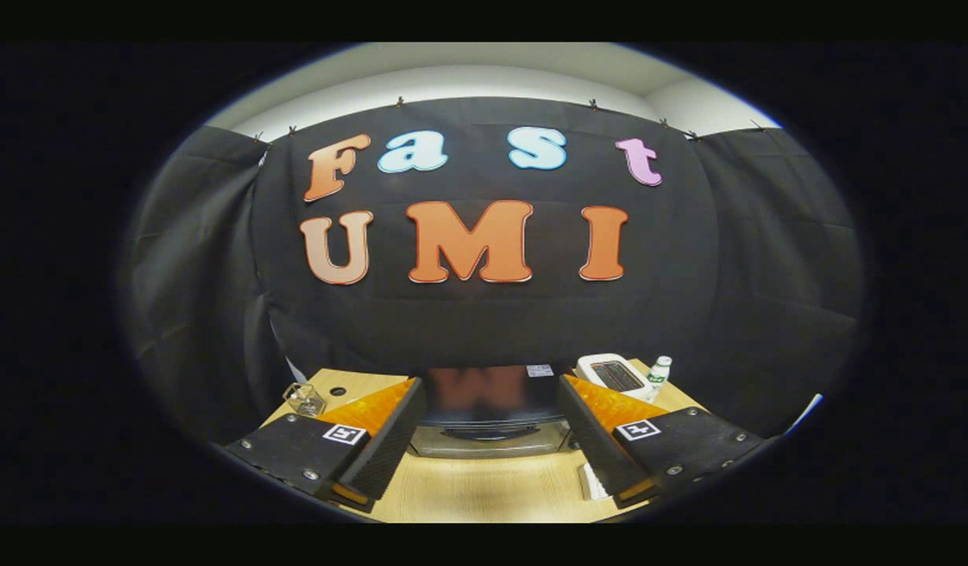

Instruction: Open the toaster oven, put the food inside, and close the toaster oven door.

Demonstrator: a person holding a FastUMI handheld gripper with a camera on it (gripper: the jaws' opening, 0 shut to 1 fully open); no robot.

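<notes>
Two fingers of the gripper (490,464) stand spread wide apart, with nothing between them but bare tabletop and, farther on, the toaster oven (490,417). They hold nothing and touch nothing.

The toaster oven sits on the wooden table (484,491) straight ahead of the fingers, framed in the gap between them. Its door is shut: the dark glass front stands upright, reflecting a blurred reddish shape, and a dark handle (490,431) runs across the door low on the glass, above a pale metal strip at the oven's base. A small white label (540,370) shows on the oven near its top, toward the right finger.

Beyond the right finger, well back on the table, lies a white pop-up toaster (612,373) with dark slots in its top. Just beside it, on its far right, stands a small white bottle (658,376) with a green label and a pale cap.

Beyond the left finger, near the table's edge, sits a clear glass container (304,399), whose contents cannot be made out. A small dark round hole (338,391) marks the tabletop just beside it.

Close against the inner side of the right finger, low on the table, lies a small white object (592,481), partly hidden; whether it is the food cannot be told.
</notes>
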